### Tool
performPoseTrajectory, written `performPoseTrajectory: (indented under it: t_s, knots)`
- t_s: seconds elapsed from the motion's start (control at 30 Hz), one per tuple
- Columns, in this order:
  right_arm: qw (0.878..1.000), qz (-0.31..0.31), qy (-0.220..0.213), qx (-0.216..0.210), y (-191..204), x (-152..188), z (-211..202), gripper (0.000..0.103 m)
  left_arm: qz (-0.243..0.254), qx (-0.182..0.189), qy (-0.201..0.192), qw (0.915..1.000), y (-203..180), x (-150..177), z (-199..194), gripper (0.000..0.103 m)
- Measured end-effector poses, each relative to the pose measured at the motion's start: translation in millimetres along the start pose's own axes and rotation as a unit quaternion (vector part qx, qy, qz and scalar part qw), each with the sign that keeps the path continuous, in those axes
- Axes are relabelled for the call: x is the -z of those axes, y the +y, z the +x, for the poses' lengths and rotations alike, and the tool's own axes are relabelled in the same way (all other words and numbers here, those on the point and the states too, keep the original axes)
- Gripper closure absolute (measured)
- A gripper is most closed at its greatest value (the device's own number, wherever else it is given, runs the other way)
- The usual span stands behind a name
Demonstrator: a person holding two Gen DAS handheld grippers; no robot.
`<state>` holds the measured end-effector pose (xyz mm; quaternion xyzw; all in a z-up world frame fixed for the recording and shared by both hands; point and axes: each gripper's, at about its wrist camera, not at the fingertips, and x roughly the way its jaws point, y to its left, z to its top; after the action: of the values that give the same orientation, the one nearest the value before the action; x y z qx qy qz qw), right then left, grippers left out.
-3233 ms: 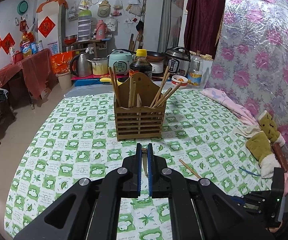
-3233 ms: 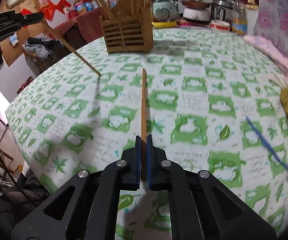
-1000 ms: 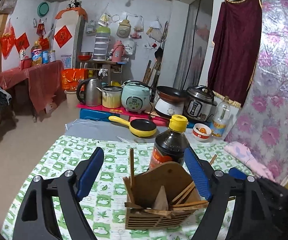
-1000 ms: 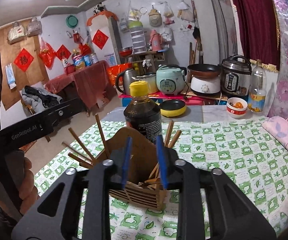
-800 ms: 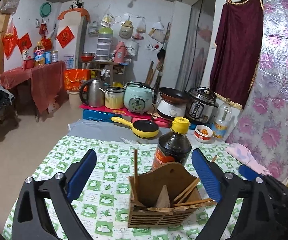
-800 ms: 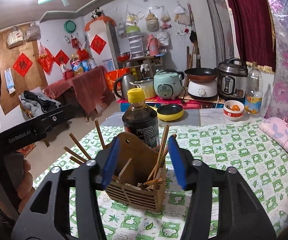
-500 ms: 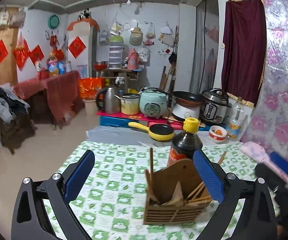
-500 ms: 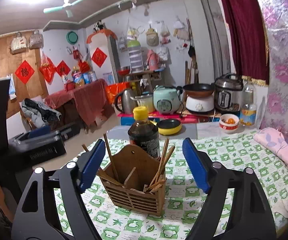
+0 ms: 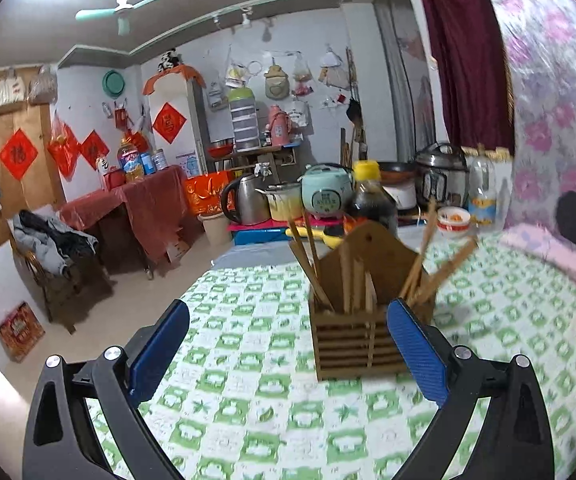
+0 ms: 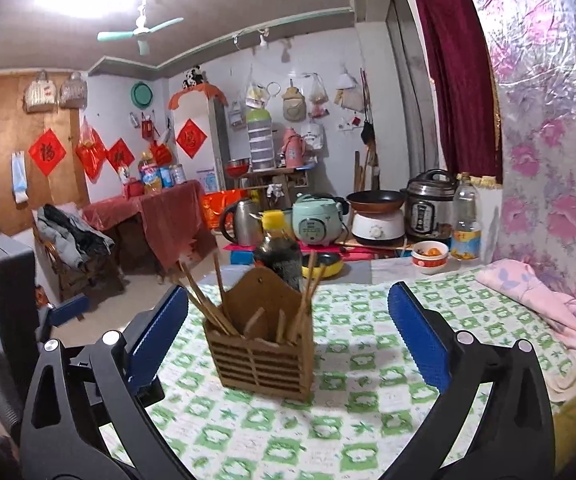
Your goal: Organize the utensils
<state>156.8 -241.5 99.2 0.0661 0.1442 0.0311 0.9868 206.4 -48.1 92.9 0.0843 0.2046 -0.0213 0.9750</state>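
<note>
The slatted wooden utensil holder (image 10: 259, 354), its brown wooden chopsticks (image 10: 203, 300) standing upright, sits on the green-checked tablecloth (image 10: 368, 364) ahead of the empty right gripper (image 10: 288, 340), whose jaws are opening, and the released left gripper (image 9: 288, 344).

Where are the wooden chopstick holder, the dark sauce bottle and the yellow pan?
wooden chopstick holder (image 10: 259, 362), right wrist view, slatted front.
dark sauce bottle (image 9: 370, 202), left wrist view, shoulder.
yellow pan (image 10: 330, 266), right wrist view, rim.
</note>
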Motion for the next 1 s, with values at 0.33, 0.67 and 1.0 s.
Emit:
performPoseTrajectory:
  t_s: [0.33, 0.67, 1.0]
  knots:
    - [0.998, 0.025, 0.057, 0.030, -30, 50, 27, 0.006, -0.001, 0.001, 0.039, 0.9992, -9, 22, 23, 0.006]
    - [0.988, -0.019, 0.139, 0.058, -24, 82, 61, 0.006, 0.000, -0.013, 0.102, 0.9948, -9, 50, 57, 0.006]
    - [0.988, -0.072, 0.093, 0.097, -3, 84, 44, 0.006, 0.001, -0.020, 0.052, 0.9985, -9, 48, 33, 0.006]
